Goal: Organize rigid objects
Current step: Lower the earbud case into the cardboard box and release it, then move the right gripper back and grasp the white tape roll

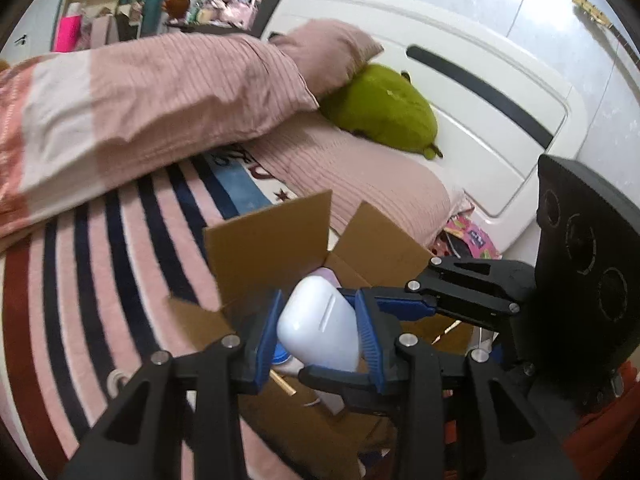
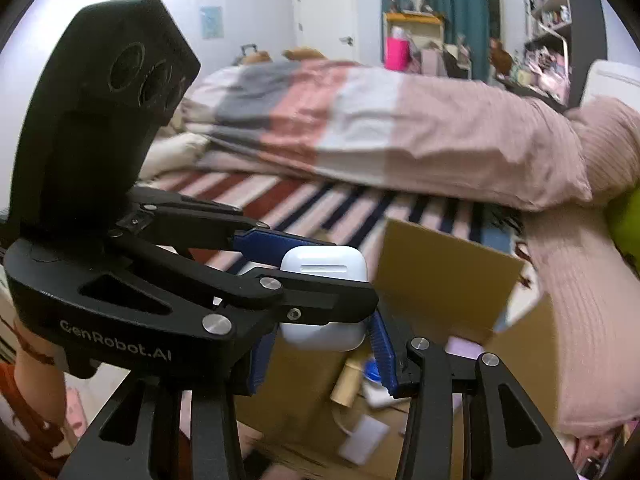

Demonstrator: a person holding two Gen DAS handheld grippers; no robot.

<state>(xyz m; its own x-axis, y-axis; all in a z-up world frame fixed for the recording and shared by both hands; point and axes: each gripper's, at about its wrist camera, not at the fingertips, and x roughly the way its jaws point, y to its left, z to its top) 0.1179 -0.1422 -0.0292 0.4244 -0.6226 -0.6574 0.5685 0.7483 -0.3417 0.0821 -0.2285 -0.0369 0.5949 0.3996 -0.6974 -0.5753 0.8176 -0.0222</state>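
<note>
A white earbud case (image 1: 320, 322) sits between the blue pads of my left gripper (image 1: 318, 336), which is shut on it above an open cardboard box (image 1: 272, 244) on the bed. In the right wrist view the same case (image 2: 324, 268) shows held by the left gripper (image 2: 320, 280), which crosses in front from the left. My right gripper (image 2: 320, 360) has its jaws wide apart around the case; one blue pad (image 2: 382, 354) stands beside the case. Whether it touches is unclear. Small items lie in the box (image 2: 440, 272), among them a cardboard tube (image 2: 348, 384) and a white adapter (image 2: 362, 438).
A pink striped duvet (image 1: 152, 100) lies folded across the bed. A green plush toy (image 1: 380, 108) rests against the white headboard (image 1: 480, 92). A striped sheet (image 1: 100, 272) covers the mattress. A pink pillow (image 2: 580, 300) lies right of the box.
</note>
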